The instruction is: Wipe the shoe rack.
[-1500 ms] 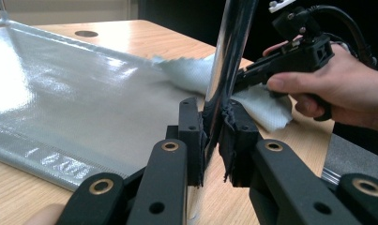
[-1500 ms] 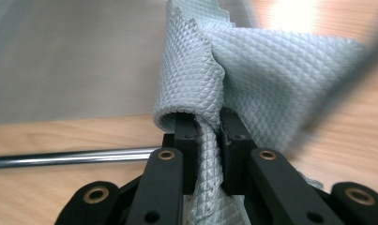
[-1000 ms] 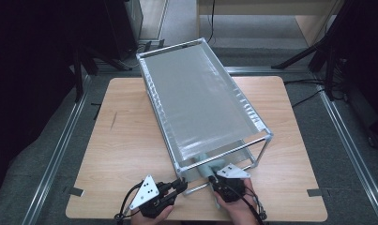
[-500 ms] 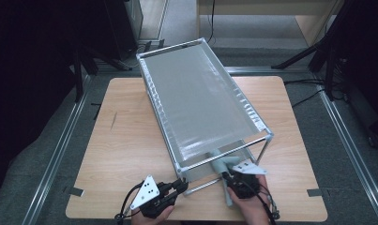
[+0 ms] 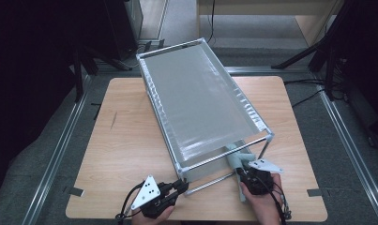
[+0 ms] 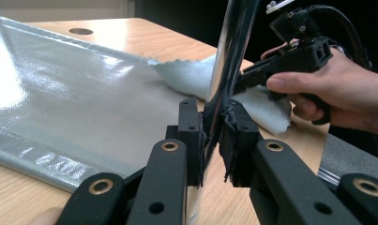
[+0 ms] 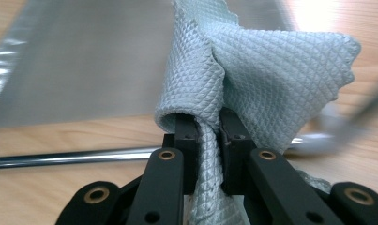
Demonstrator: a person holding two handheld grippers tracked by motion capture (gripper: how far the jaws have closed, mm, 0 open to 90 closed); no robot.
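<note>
A chrome tube frame (image 5: 153,98) carrying a grey glossy sheet (image 5: 196,103) stands on the wooden table (image 5: 125,140). My left gripper (image 5: 181,184) is at the frame's near left corner, shut on the upright chrome post (image 6: 229,70). My right gripper (image 5: 241,170) is at the near right end of the frame, shut on a pale mint waffle cloth (image 7: 261,70). The cloth (image 5: 234,157) bunches up from the jaws toward the sheet's near edge. In the left gripper view the right gripper (image 6: 252,82) and its hand sit just behind the post, with the cloth (image 6: 266,112) under them.
The frame's low chrome bar (image 7: 60,157) lies along the table in front of the right jaws. Bare wood runs left of the frame. Beyond the table edges are metal floor rails (image 5: 55,154), dark stands and cables.
My right gripper has slid to the right along the frame's near end, carrying the cloth with it. The left gripper has stayed on the post.
</note>
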